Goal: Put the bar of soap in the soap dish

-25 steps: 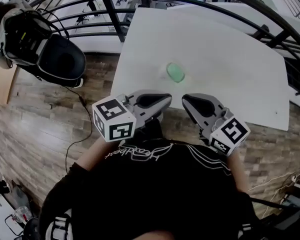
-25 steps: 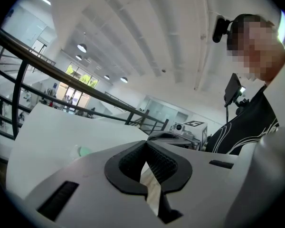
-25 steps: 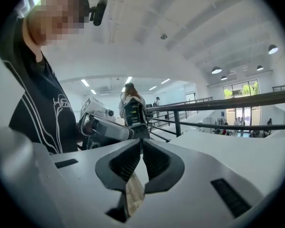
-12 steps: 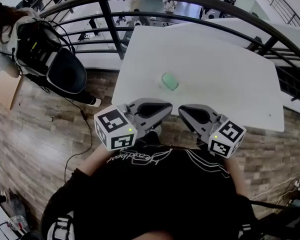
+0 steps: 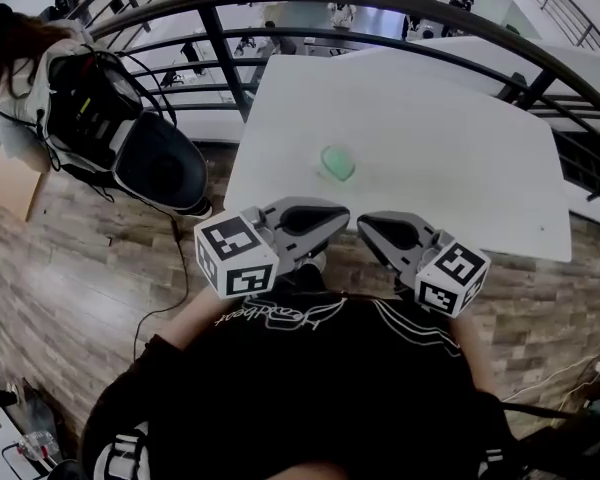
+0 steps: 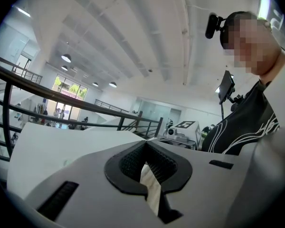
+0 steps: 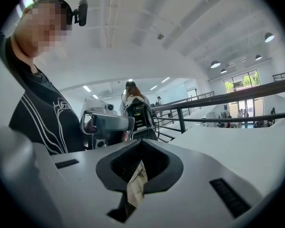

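On the white table [image 5: 450,138] lies a small green oval, the soap [image 5: 337,163], on a pale rim; I cannot tell whether that rim is the dish. Both grippers hover at the table's near edge, close to my chest and well short of the soap. My left gripper [image 5: 344,214] has its jaws shut tip to tip, with nothing between them [image 6: 146,144]. My right gripper [image 5: 363,224] is likewise shut and empty [image 7: 141,141]. The two point towards each other, tips almost meeting.
A curved black railing [image 5: 220,48] runs round the table's far and left sides. A person with a black backpack [image 5: 110,118] stands on the wooden floor [image 5: 70,258] at the left. The table's near edge [image 5: 280,200] lies just under the gripper tips.
Both grippers have drifted slightly up and towards the table edge, staying shut. The person with the backpack has come further into view at the left. The soap has stayed put.
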A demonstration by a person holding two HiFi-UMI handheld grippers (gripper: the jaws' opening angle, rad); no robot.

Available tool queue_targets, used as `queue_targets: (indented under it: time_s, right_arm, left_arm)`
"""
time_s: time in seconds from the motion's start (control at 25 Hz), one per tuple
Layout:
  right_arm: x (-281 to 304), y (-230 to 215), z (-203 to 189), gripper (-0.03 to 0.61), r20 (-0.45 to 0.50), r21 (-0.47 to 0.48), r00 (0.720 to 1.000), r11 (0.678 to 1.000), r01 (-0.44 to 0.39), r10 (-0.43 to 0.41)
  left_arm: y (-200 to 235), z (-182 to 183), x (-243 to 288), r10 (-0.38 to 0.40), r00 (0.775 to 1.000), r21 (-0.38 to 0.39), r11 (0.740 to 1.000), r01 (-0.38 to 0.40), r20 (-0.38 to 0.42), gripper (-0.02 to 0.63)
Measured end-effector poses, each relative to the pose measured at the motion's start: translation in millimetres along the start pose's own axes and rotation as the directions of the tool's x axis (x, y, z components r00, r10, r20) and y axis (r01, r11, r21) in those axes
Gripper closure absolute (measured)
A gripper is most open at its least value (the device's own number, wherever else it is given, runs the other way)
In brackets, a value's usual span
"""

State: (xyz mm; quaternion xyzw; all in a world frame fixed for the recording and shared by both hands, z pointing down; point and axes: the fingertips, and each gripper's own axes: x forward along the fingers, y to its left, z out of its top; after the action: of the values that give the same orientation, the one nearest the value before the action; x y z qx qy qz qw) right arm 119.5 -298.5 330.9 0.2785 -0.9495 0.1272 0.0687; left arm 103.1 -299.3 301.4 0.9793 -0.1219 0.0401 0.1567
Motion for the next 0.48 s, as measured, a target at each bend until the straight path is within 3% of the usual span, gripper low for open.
queue_targets:
  time_s: [0.48]
  right_arm:
    - [-6.6, -5.5, -1.9, 0.563, 0.011, 0.012, 1.0, 1.0, 0.0, 0.0]
  left_arm:
    - [-1.2, -4.4, 8.2, 0.005, 1.0, -0.014, 1.0, -0.005, -0.015, 0.606]
